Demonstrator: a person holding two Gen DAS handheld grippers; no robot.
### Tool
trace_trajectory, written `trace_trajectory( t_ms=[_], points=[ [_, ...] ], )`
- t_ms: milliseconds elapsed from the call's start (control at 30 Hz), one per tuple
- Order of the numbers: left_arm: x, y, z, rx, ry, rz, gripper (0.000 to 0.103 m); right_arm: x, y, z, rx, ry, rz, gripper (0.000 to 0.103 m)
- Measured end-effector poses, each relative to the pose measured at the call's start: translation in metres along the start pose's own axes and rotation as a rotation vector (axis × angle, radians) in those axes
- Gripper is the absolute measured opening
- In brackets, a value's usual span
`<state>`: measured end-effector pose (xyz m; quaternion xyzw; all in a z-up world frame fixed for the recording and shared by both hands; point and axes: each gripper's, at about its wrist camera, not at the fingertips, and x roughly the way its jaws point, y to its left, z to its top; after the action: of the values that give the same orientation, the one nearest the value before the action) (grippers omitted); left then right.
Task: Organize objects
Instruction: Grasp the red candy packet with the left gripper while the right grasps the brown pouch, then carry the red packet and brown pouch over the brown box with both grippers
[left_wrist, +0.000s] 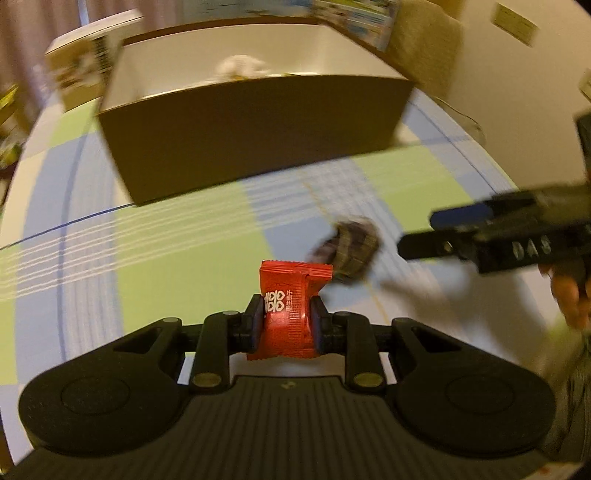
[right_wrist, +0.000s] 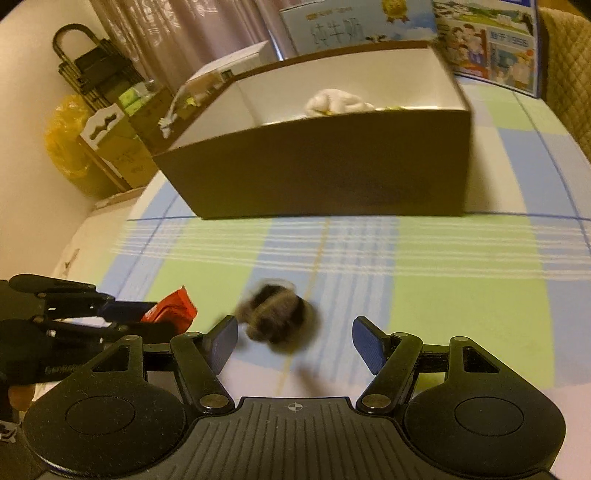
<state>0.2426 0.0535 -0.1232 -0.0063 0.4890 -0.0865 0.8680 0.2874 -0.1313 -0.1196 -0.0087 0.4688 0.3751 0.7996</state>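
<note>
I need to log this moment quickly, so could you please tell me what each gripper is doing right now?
Left gripper: closed on the red packet.
Right gripper: open, holding nothing; a dark blurred object lies ahead of it.

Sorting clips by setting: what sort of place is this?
Probably a home room: a checked cloth covers the surface, curtains hang behind, and a milk carton box stands past the open box.

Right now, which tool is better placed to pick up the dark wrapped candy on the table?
Right. The right tool is open with the dark candy just ahead between its fingers; the left tool is already shut on the red packet.
</note>
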Motion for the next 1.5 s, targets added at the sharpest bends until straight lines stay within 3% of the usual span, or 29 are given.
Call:
trace_trajectory(
  t_ms=[400,567,800,933,1300,1500],
  points=[
    [0.016,0.018,0.011,-0.085,0.035,0.044,0.021,0.049,0.027,0.008,-0.066,0.059,-0.045,0.064],
    [0.024,0.023,0.014,-0.106,0.048,0.056,0.021,0.071,0.027,0.005,-0.100,0.109,-0.079,0.053],
    [0.027,0.025,0.017,-0.115,0.052,0.052,0.021,0.072,0.023,0.003,-0.118,0.099,-0.089,0.026],
    [0.028,0.024,0.018,-0.114,0.054,0.050,0.021,0.069,0.023,0.004,-0.119,0.091,-0.084,0.020],
    [0.024,0.023,0.021,-0.117,0.038,0.050,0.021,0.052,0.027,0.010,-0.112,0.054,-0.045,0.018],
    [0.010,0.021,0.029,-0.125,-0.008,0.041,0.021,0.028,0.026,0.021,-0.094,-0.028,-0.011,0.018]
  ],
)
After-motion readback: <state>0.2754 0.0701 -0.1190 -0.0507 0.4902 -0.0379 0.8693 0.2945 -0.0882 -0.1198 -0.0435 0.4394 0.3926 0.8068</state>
